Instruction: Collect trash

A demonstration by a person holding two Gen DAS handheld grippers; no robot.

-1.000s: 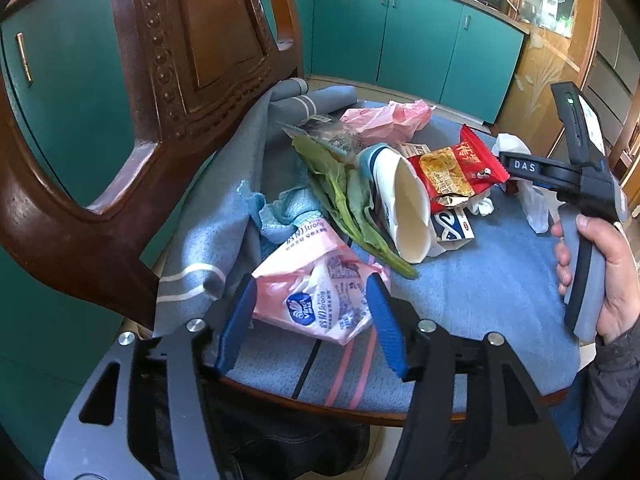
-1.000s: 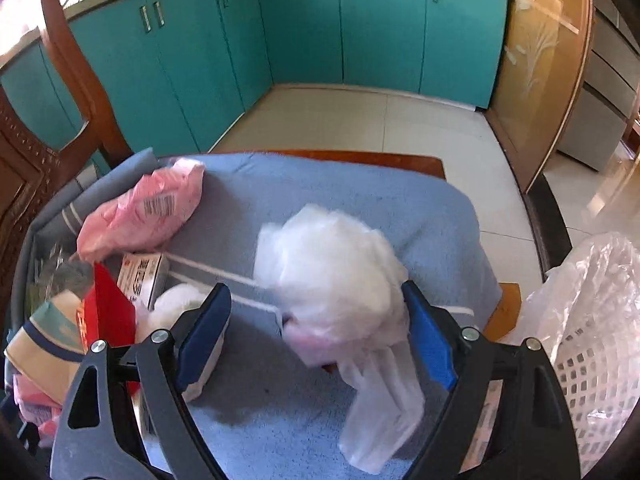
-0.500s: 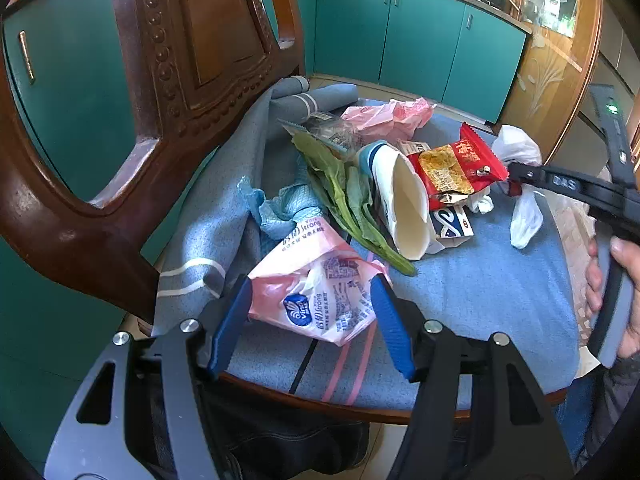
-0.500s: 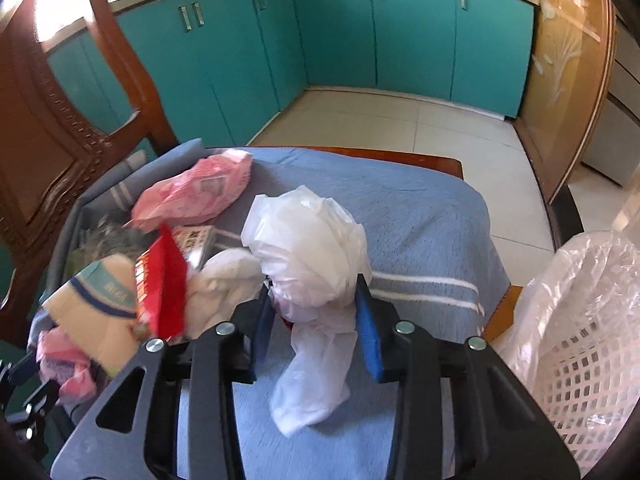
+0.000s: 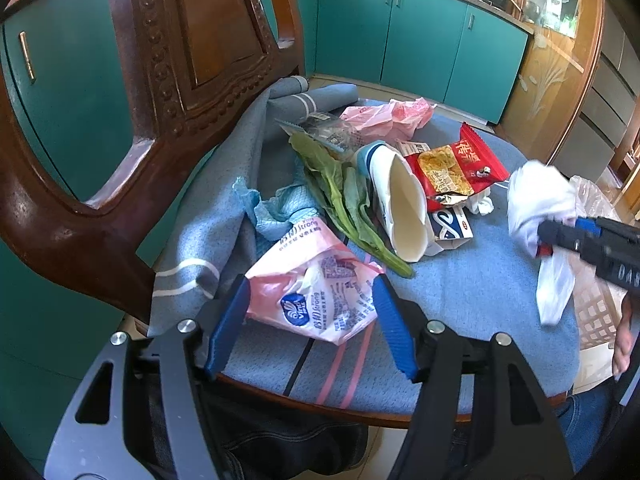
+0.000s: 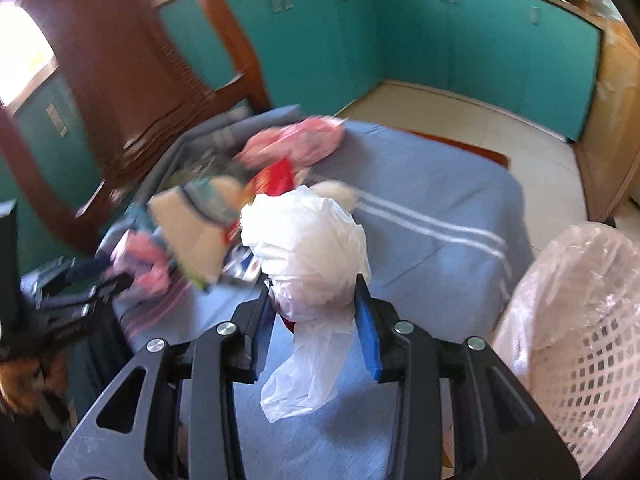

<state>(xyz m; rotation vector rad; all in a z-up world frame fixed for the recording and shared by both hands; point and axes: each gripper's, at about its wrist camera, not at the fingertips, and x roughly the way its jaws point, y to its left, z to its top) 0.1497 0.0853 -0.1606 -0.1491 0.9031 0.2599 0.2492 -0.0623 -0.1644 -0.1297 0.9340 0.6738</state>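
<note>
My right gripper [image 6: 316, 304] is shut on a crumpled white plastic bag [image 6: 308, 240] and holds it above the blue cloth; the bag also shows in the left wrist view [image 5: 536, 204]. My left gripper [image 5: 308, 312] is open, its blue pads either side of a pink tissue wrapper [image 5: 316, 292] lying on the cloth. Behind the wrapper lie green leaves [image 5: 344, 204], a paper cup [image 5: 400, 204] on its side, a red snack packet [image 5: 452, 168] and a pink bag [image 5: 388, 118].
A white lattice basket lined with clear plastic [image 6: 580, 320] stands at the right of the cloth-covered seat [image 6: 420, 184]. A carved wooden chair back [image 5: 172, 80] rises on the left. Teal cabinets [image 5: 420, 32] stand behind.
My right gripper shut on the white bag, lifted it off the cloth and swung it right towards the basket. My left gripper has stayed open around the pink wrapper.
</note>
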